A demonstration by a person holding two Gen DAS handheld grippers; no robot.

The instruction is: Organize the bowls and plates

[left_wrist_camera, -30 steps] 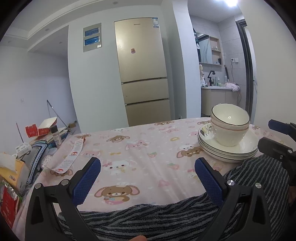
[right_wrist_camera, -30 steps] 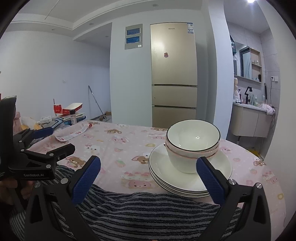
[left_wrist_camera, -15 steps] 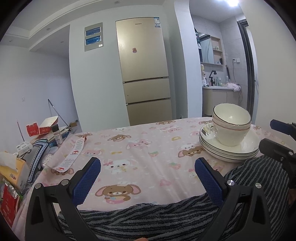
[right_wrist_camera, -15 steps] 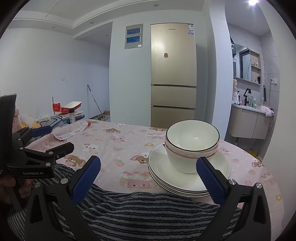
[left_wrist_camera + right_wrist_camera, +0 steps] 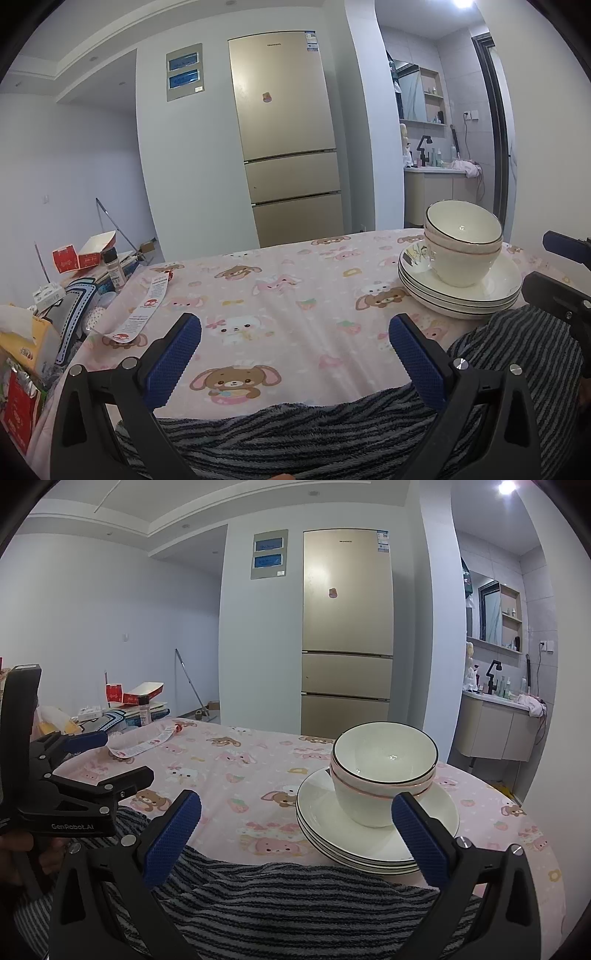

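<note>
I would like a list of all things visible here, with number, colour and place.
bowls: two, white with dark rims, nested on the plates
plates: about four, white, stacked on the table's right side
tablecloth: one, pink with cartoon animals, over the table
paper tag: one, white and red, table's left edge
fridge: one, gold, at the back wall
striped fabric: grey and black, nearest the cameras
left tool: open, empty
right tool: open, empty

Each hand-held gripper, left (image 5: pixel 294 352) and right (image 5: pixel 296 829), has matte black angular arms, silver screw heads and blue cross-hatched fingertip pads (image 5: pixel 171 836); white "GenRobot.AI" lettering marks the left body, and striped grey-black fleece clothing (image 5: pixel 295 904) shows below
</note>
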